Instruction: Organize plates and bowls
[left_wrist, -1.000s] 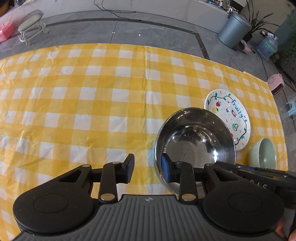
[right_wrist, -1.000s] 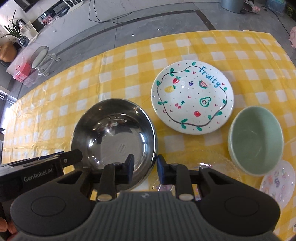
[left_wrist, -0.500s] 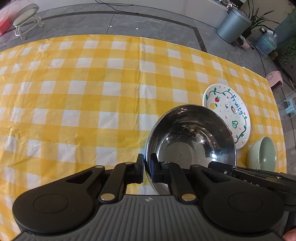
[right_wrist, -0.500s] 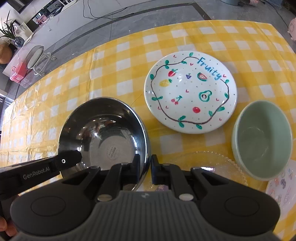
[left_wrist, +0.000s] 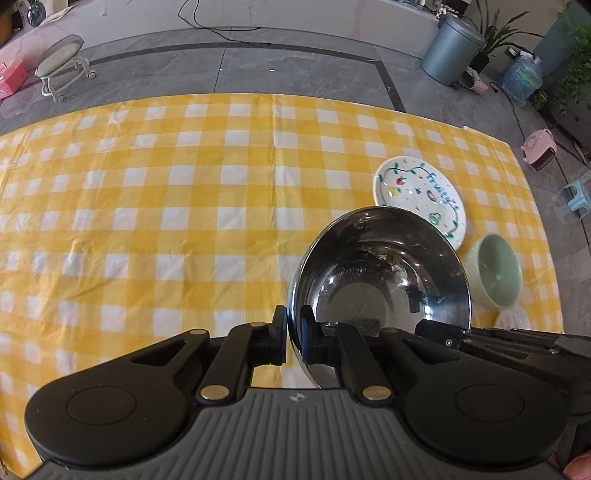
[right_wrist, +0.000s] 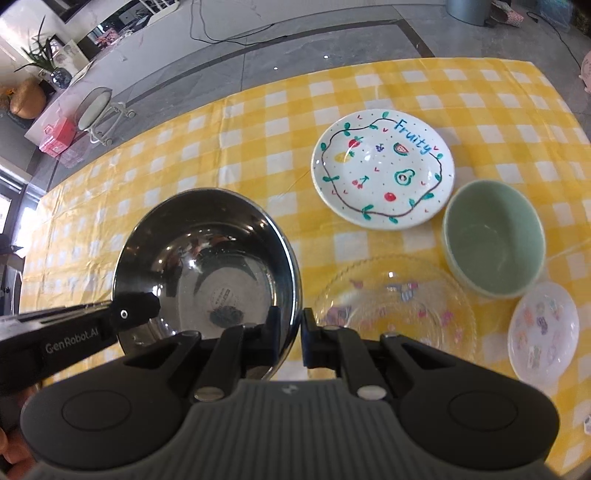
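While the steel bowl (left_wrist: 380, 280) is held above the yellow checked tablecloth (left_wrist: 184, 221), its rim is pinched from two sides. The left gripper (left_wrist: 293, 341) is closed on the bowl's left edge, one finger outside the wall and one inside. The right gripper (right_wrist: 290, 338) is clamped on the right edge of the same bowl (right_wrist: 203, 266) in the same way. In the right wrist view the tip of the left gripper (right_wrist: 135, 312) is seen reaching over the bowl's near left rim.

A white plate (right_wrist: 382, 173) painted with fruit and the word "Fruity" is seen lying flat on the cloth beyond and to the right of the bowl. Just beside it, on the near right, a pale green bowl (right_wrist: 495, 243) is set upright. A clear glass plate (right_wrist: 395, 306) is placed in front of the green bowl and just right of the steel bowl, and a small frosted dish (right_wrist: 543, 328) with pastel marks is found at the right edge of the cloth.

On the grey floor beyond the table a stool (left_wrist: 64, 64) and a metal bin (left_wrist: 452, 50) are seen.
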